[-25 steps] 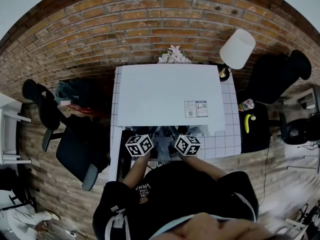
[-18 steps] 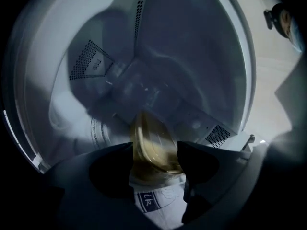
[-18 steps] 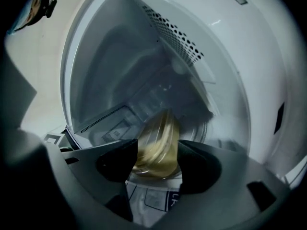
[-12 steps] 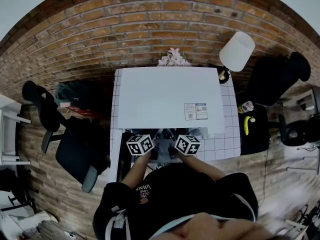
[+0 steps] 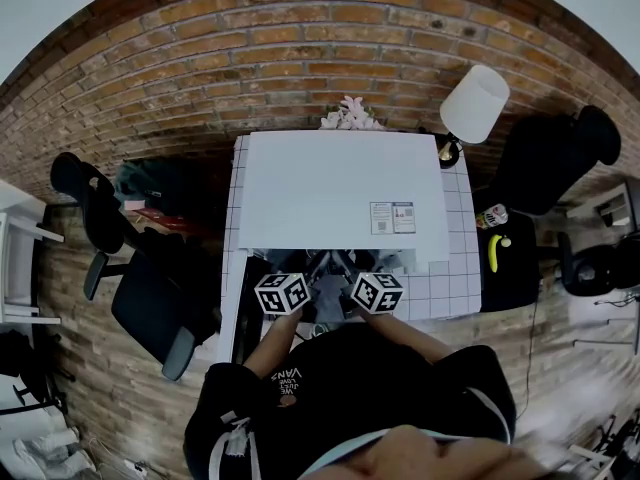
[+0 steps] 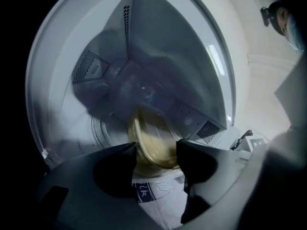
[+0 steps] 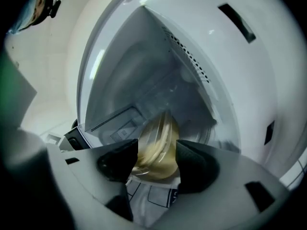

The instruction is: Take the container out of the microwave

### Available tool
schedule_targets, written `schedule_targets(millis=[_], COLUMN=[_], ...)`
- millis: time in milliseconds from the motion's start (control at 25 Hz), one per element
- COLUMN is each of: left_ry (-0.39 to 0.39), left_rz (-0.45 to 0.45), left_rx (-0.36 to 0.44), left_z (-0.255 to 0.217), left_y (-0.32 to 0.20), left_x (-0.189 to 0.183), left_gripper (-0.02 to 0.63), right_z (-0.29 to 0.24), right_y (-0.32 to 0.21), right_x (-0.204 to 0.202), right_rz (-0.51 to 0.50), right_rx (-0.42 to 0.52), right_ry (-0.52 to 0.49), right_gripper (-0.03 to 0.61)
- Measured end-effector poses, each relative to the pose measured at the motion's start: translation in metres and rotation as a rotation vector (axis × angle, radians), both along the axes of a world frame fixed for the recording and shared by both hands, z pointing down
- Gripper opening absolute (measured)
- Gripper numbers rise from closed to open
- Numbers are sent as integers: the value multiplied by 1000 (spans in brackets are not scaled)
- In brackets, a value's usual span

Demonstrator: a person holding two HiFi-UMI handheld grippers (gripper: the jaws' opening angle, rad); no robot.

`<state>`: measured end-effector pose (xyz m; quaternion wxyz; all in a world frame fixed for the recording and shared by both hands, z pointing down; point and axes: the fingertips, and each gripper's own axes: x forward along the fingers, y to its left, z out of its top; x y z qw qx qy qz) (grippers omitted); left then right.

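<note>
Nearest to me, my left gripper point(image 6: 156, 153) had its fingers point(image 6: 204, 164) wide apart and closing. The container point(image 6: 152, 145), clear with something pale yellow inside, sat in the gap between them, and I could make out no firm press on it. My right gripper point(image 7: 157, 153) came at the same container from the other side, with its fingers point(image 7: 196, 169) spread just as wide around it. Its pads lay right by the container's sides, and I saw no clear squeeze there either. Under both pairs of fingers showed a strip of white surface with dark printed lines point(image 7: 148, 198). The container stood low at the front of the microwave's point(image 5: 340, 178) open cavity, with the pale inner walls and their vent holes rising behind it. From above, both marker cubes sat side by side at the microwave's front edge, close to my chest. The white microwave rested on a grid-patterned tabletop point(image 5: 455, 288). Off to the right of it a banana point(image 5: 493, 246) lay on a dark surface, and a black chair point(image 5: 150, 308) stood to the left. Farther back were a white lamp point(image 5: 473, 98) and some pale flowers point(image 5: 348, 113), and behind everything the brick wall point(image 5: 300, 38).
</note>
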<state>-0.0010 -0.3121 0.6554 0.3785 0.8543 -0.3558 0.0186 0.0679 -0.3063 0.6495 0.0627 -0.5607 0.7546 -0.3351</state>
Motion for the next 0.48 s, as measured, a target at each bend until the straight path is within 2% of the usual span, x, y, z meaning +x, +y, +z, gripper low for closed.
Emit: schedule_targets(millis=[200,480], left_ry=[-4,2], left_rz=[5,17], left_rx=[12,21], left_z=[-5,-10], left_y=[12,34], left_x=[-5,-13], left_gripper=[267,265], right_z=[-5,-10], right_y=[11,34], right_x=[-5,-13], right_rz=[-25,-10], right_rx=[-1,9], right_ry=[31,34], right_gripper=[235,235])
